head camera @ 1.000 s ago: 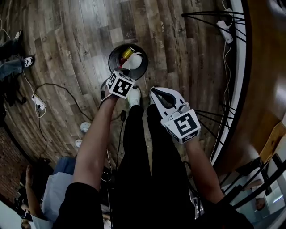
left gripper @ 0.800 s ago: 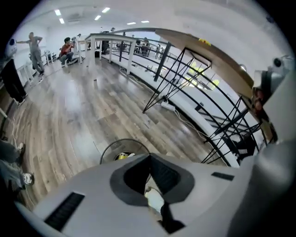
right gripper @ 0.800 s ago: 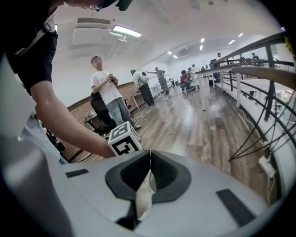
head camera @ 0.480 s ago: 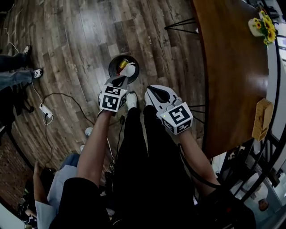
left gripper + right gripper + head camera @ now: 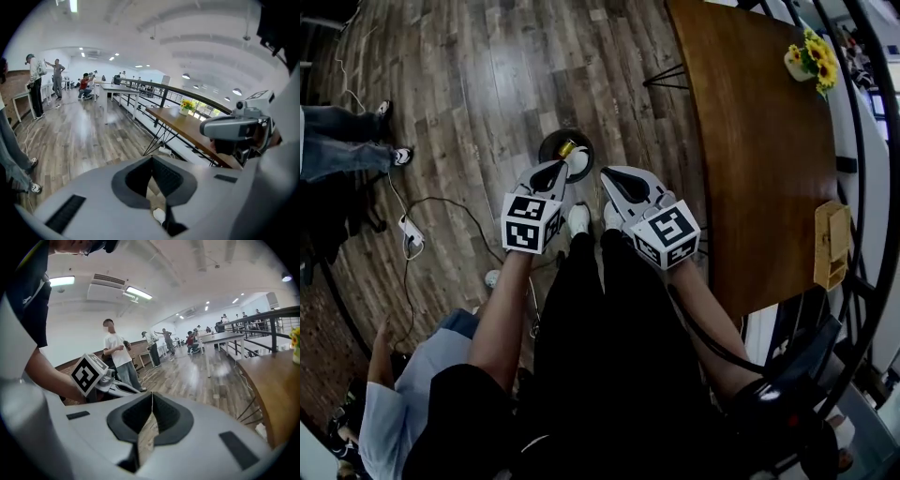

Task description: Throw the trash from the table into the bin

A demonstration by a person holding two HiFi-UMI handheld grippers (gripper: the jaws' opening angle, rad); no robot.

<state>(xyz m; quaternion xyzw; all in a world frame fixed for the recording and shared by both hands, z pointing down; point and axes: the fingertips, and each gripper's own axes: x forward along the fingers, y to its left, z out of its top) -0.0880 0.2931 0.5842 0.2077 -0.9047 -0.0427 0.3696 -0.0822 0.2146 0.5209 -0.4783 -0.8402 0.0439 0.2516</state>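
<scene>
Trash (image 5: 567, 148) lies in the bin (image 5: 542, 150); left gripper (image 5: 558, 167) and right gripper (image 5: 607, 174) hang above it, jaws pressed together, empty. Open wide before reaching the table (image 5: 759, 141) beside the bin.

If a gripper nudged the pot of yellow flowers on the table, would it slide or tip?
The flower pot looks small, its blooms spreading wider than the white base, so a high push would probably tip it. It stands near the far edge of the table, so it might fall off. Probably light; its material cannot be told.
</scene>
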